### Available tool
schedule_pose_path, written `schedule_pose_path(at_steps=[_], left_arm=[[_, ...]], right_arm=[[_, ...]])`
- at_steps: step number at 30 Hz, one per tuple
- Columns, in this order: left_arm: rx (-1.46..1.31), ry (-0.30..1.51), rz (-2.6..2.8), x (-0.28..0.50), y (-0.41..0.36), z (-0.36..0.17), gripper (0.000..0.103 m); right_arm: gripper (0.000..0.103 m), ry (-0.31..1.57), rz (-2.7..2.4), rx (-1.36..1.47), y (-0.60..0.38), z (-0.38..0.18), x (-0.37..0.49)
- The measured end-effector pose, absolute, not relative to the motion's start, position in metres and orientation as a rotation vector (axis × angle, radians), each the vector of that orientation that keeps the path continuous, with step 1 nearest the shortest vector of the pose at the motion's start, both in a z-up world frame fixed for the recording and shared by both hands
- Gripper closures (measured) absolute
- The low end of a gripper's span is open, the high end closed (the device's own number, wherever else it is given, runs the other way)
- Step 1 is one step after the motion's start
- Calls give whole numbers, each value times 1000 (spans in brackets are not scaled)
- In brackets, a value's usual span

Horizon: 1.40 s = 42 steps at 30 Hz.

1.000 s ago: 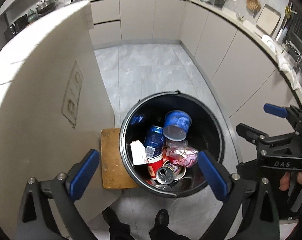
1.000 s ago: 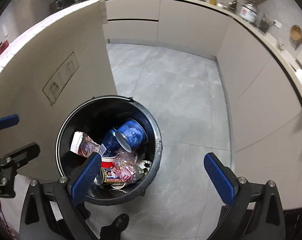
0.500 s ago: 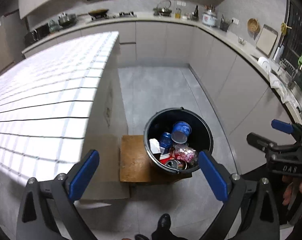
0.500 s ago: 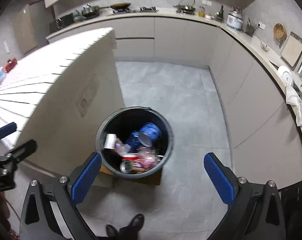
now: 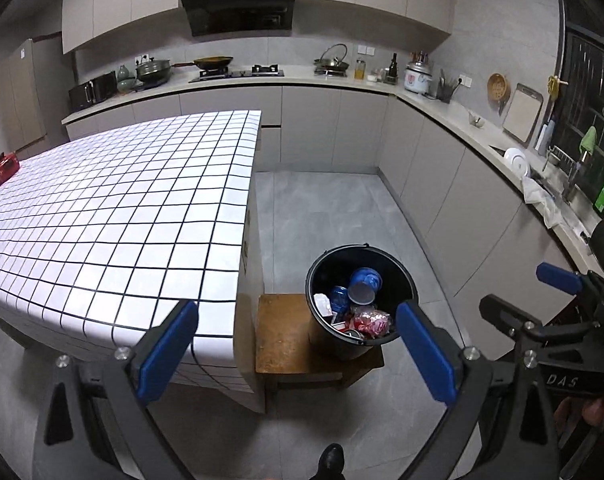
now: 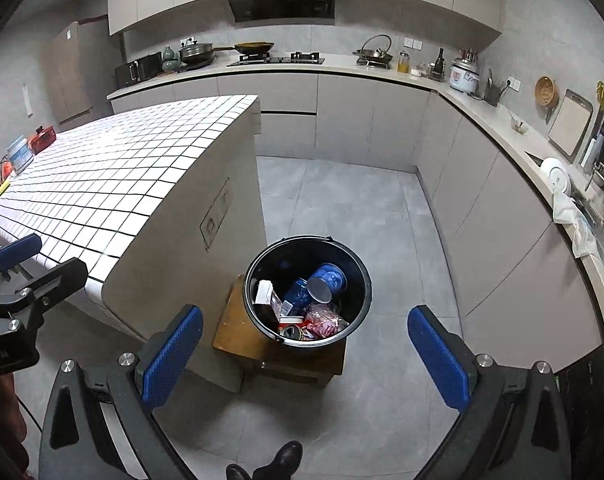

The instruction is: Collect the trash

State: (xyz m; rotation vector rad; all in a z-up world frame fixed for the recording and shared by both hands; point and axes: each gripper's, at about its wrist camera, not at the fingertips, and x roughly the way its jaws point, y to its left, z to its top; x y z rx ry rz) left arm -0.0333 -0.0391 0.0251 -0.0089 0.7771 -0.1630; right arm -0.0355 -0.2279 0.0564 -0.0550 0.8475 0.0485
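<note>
Jaws wide; bucket (image 6: 363,280) trash jumbled (indistinct)

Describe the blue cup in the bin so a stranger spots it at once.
Beside the tiled island, a black bin stands on a wooden stool. The blue cup lies tipped on the trash, grey mouth showing, bigger than the blue can beside it.

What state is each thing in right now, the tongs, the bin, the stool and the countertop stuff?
Left tongs: open, empty.
Right tongs: open, empty.
Round black plastic trash bucket: upright, uncovered, partly filled.
Blue paper cup: tipped on its side, atop the trash.
Blue drink can: inside the bucket, leaning.
Small wooden stool: upright, bucket standing on it.
White tiled island top: bare across the near part.
</note>
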Motion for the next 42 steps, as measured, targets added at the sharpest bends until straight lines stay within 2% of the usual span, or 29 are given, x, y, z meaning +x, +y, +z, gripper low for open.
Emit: schedule_pose_path(at_steps=[42], left_arm=[[-14,752,-165,-37,-29,30,3]], right_arm=[[0,803,70,-65,-211,65,-24]])
